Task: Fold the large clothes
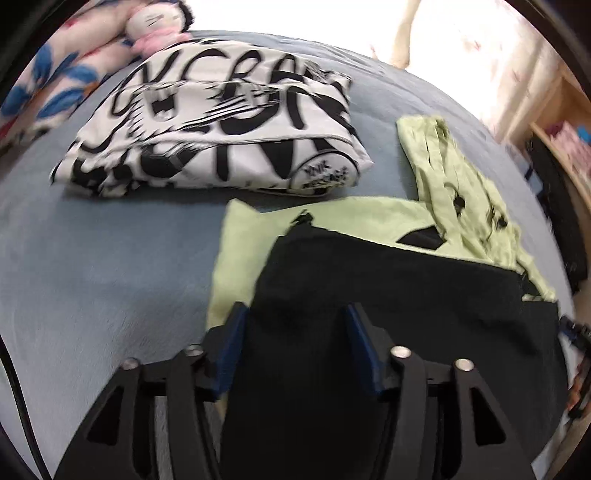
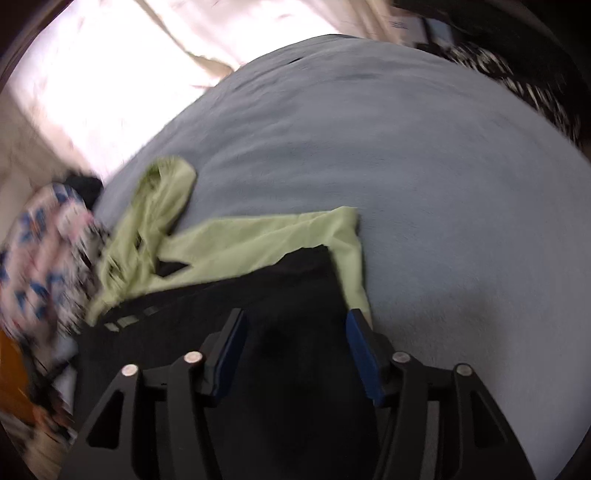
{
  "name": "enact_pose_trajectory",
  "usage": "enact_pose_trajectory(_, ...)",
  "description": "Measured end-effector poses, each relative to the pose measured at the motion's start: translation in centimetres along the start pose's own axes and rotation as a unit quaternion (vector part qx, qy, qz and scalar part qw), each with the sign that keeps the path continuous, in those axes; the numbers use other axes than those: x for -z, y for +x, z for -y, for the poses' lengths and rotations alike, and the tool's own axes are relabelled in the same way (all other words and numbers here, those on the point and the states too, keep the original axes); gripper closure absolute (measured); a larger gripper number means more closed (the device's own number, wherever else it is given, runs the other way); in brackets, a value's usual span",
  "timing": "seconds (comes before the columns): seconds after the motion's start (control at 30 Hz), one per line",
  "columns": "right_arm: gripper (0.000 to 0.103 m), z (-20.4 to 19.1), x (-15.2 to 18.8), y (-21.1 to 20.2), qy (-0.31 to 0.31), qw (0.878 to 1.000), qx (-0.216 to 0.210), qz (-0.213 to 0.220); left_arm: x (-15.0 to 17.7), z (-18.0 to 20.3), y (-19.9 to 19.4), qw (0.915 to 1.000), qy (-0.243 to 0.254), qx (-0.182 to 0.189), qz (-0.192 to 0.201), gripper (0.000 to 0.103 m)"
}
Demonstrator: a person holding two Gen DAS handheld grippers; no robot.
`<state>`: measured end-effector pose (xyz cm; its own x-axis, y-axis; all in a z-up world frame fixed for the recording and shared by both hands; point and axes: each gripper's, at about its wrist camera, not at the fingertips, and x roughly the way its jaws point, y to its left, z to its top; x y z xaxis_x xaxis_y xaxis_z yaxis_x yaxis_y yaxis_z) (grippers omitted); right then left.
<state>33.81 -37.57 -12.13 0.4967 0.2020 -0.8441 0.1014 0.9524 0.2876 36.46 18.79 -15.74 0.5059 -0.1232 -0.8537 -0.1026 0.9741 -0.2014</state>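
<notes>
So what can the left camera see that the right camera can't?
Only the left wrist view shows the folded black-and-white shirt and a doll near it. Only the right wrist view shows the wide bare stretch of blue bedcover. Both show the green garment with the black garment lying on it, and each shows its own open gripper over the black cloth.

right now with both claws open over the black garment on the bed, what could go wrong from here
1. The black garment lies over the light green garment; a deep pinch by the left claw could catch both layers.
2. The right claw sits near the green edge, so it could drag that along too.
3. The folded black-and-white garment lies close by; a wide sweep might disturb it.
</notes>
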Motion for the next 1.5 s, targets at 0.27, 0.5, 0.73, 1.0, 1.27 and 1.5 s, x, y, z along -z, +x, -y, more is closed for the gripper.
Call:
enact_pose_trajectory(0.27,0.090,-2.5,1.7,0.3,-0.090,0.991,0.093,0.035,0.5,3.6,0.1,0.9943,0.062,-0.079,0.035,0.097)
enact_pose_trajectory(0.5,0.094,-5.5,2.1,-5.8,-0.122,0.973,0.112,0.163,1.7,3.7,-6.8,0.9822,0.050,-0.086,0.159,0.097)
enact_pose_trajectory(0.73,0.095,-6.3,-2.6,-1.5,-0.092,0.965,0.183,0.166,-1.6,3.5,-3.3,0.9785,0.036,-0.138,0.149,0.096)
enact_pose_trajectory(1.0,0.097,-1.4,-3.4,4.3,-0.013,0.974,0.213,0.071,-1.9,2.2,2.8,0.9839,0.018,-0.168,0.059,0.080)
enact_pose_trajectory(1.27,0.088,-6.0,-1.8,-2.2,0.006,0.988,0.092,0.127,-0.7,2.3,-6.0,0.9799,-0.047,-0.132,0.142,0.048)
enact_pose_trajectory(1.5,0.073,-20.7,5.2,-0.5,-0.126,0.989,-0.044,0.066,5.5,7.9,-8.1,0.9870,-0.055,-0.075,0.131,0.048)
